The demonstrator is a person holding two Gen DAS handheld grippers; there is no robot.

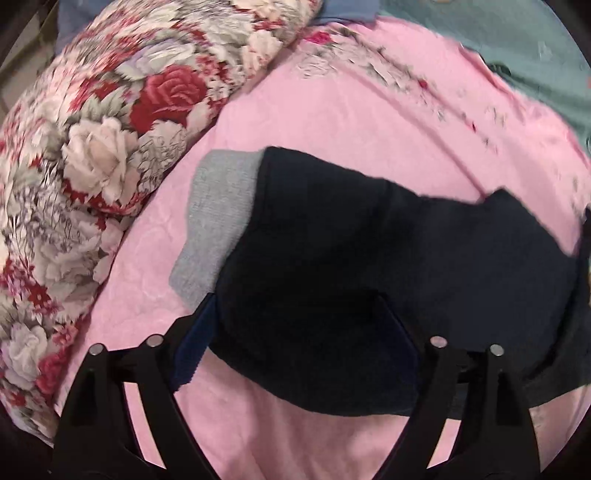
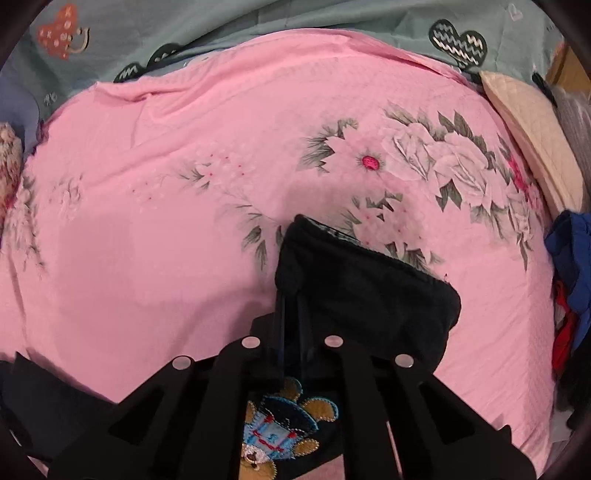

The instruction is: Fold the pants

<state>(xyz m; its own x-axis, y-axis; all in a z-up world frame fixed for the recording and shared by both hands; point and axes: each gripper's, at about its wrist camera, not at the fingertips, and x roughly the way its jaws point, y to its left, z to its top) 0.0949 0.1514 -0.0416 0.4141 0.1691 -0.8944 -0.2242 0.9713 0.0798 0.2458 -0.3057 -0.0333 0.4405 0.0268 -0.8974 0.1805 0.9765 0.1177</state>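
Right up against the right wrist lens is an embroidered teddy bear patch [image 2: 284, 424] on the dark pants [image 1: 369, 266], sitting below the right tongs [image 2: 291, 295]. Those tongs look pinched narrow on a bunched edge of the fabric, which humps up just past the tips and drapes off toward the right.

Left tongs [image 1: 295, 317] are spread wide, with the pants lying across and over the gap between the two fingers. Whether they're actually gripping anything can't be told; the cloth hides the tips. A grey cuff [image 1: 218, 225], or maybe a waistband, pokes out at the far-left end of the garment in that view.

Key relation: the pants run sideways in front of the left tongs, long axis left-to-right, with the grey end out to the left and the other end trailing toward the right hand. So each hand seems to have one end, and the next fold probably means bringing one end over toward the other. The right hand looks like the one with the firmer hold.

Everything's on a bed with a pink floral sheet [image 2: 147, 240]. A rose-print quilt [image 1: 92, 147] is piled on the left, a teal sheet with hearts [image 2: 258, 22] lies at the far side, a beige pillow [image 2: 528, 122] and some blue and red clothes [image 2: 570, 266] on the right edge.
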